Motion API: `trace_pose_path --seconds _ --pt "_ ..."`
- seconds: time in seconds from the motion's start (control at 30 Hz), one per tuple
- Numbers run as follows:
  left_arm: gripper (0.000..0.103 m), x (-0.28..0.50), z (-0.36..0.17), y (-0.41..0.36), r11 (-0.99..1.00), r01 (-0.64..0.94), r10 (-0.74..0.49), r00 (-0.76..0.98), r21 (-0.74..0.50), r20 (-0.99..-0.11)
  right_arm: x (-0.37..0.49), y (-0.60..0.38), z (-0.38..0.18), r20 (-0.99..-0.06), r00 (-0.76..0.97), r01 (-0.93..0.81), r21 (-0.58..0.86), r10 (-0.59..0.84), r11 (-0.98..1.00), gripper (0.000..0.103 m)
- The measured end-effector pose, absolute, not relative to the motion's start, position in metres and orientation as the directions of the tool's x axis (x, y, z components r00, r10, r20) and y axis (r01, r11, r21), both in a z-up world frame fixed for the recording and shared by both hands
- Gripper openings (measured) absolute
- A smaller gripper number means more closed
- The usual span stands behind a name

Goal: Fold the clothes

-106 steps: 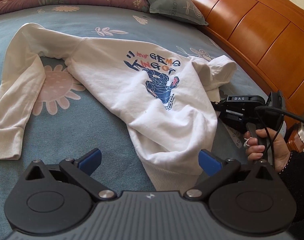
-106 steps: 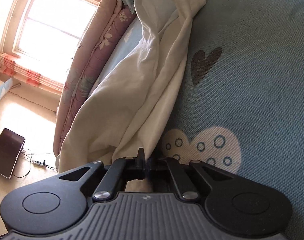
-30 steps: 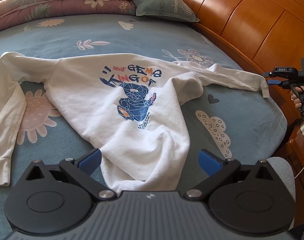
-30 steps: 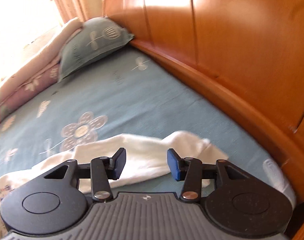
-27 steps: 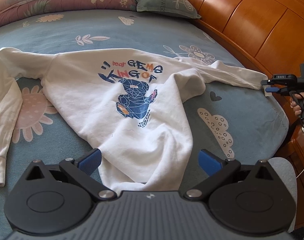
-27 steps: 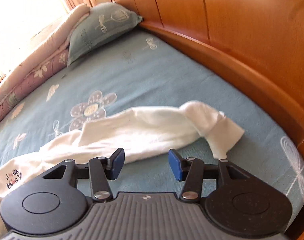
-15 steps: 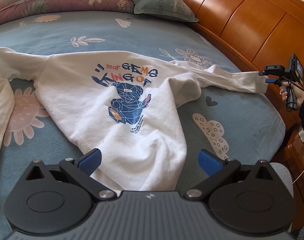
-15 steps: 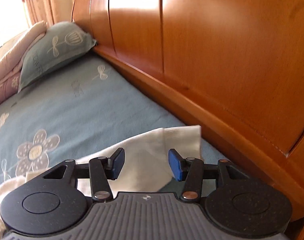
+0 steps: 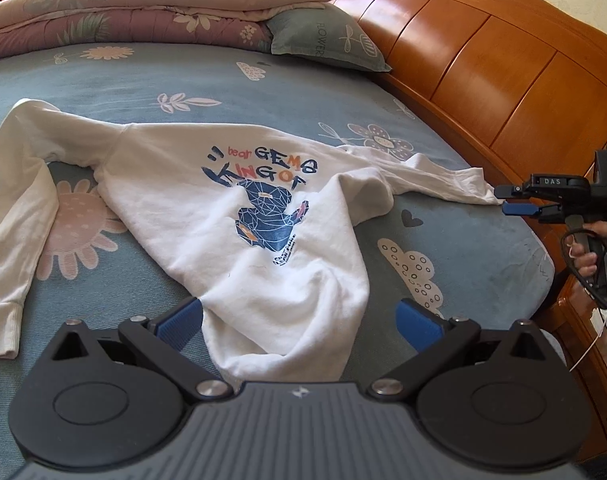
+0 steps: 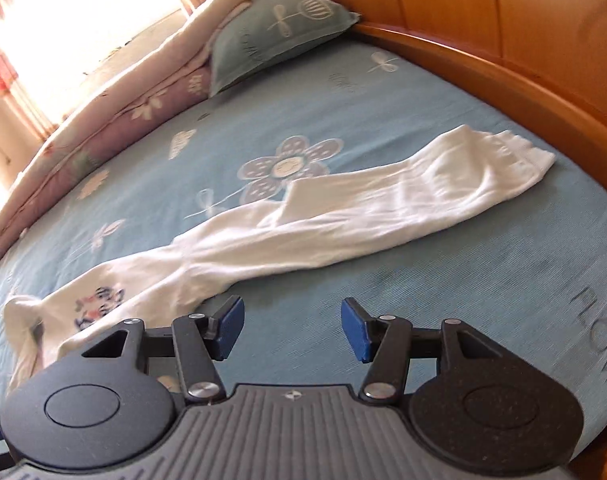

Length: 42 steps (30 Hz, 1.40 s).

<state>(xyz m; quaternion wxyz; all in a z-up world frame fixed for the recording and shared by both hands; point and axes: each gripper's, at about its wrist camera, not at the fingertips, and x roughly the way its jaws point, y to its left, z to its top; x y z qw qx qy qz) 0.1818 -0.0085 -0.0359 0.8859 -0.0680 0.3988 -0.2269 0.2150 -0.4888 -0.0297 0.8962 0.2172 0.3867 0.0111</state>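
Sleeve (image 10: 383,216) now released, flat (right tool (image 10: 291,330) agape).

A white sweatshirt (image 9: 263,216) lies face up on the bed (image 9: 483,240), its blue bear print and lettering showing. Both sleeves are spread outward, one stretched toward the headboard side, and the hem is bunched and rumpled.

A bed (image 9: 103,80) with a blue flowered sheet carries a white sweatshirt (image 9: 239,216) spread print-up, sleeves stretched outward. A pillow (image 9: 323,40) and folded quilts (image 9: 123,12) lie along its far edge.
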Motion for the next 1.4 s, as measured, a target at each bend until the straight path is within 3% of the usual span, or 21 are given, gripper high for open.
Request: trace_pose_path --seconds 0.27,0.53,0.7,1.4 --pt "0.102 0.147 -0.015 0.022 0.879 0.390 -0.473 0.631 -0.276 -0.615 0.137 -0.390 0.014 -0.598 0.728 0.003 0.491 0.335 0.871 0.062" --pt "0.102 0.126 -0.011 0.048 0.839 0.462 -0.541 0.645 -0.287 -0.540 0.061 -0.308 0.042 -0.579 0.753 -0.021 0.451 0.311 0.892 0.062" --pt "0.102 0.121 -0.014 0.059 0.814 0.500 -0.578 0.638 -0.297 -0.509 0.036 -0.271 0.054 -0.506 0.800 -0.038 0.493 0.322 0.869 0.066" --pt "0.102 0.122 -0.022 0.076 0.782 0.530 -0.621 0.620 -0.329 -0.479 0.019 -0.267 0.061 -0.533 0.818 0.037 0.424 0.217 0.905 0.066"
